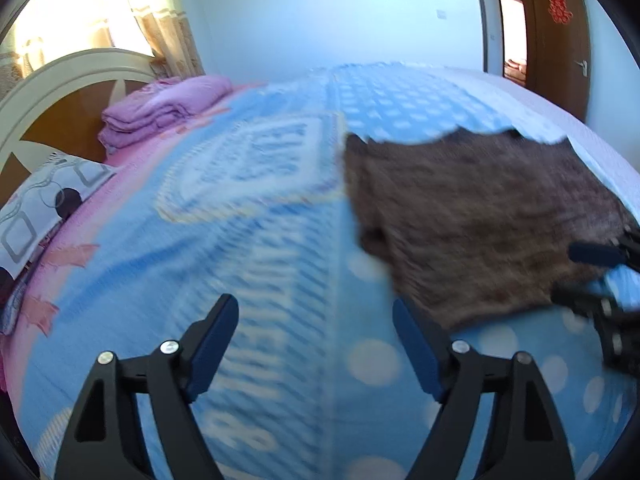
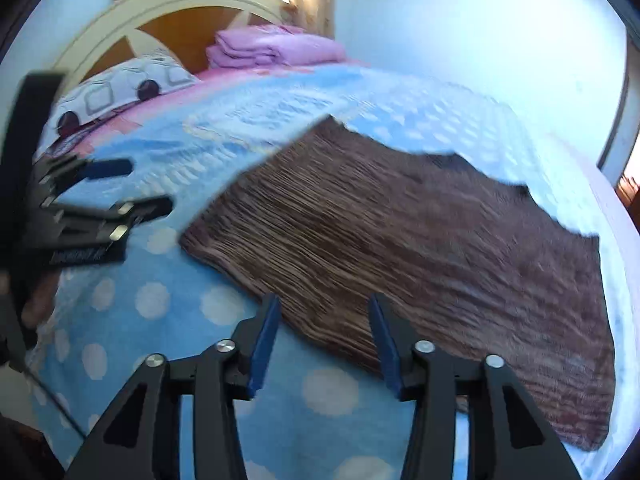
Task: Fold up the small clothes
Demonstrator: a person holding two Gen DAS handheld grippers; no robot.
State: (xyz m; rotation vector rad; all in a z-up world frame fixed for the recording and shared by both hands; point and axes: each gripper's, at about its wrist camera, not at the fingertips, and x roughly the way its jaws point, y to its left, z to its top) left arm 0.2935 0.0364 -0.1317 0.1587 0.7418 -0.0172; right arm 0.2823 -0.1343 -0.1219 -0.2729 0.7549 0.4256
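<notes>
cloth point(image 2: 400, 248) lies flat on the bed point(image 2: 160, 320), long axis running up-left. our right tool point(image 2: 324, 336), released and empty, hangs at its near edge; left tool point(image 1: 316, 344), released too, sits left of it.

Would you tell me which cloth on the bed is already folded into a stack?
The pink blanket by the headboard is folded in layers; the brown garment lies spread flat near both grippers.

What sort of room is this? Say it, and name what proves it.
A home bedroom, most likely: a bed with a curved headboard, a patterned pillow, and a brown garment spread on the blue spotted bedspread.
</notes>
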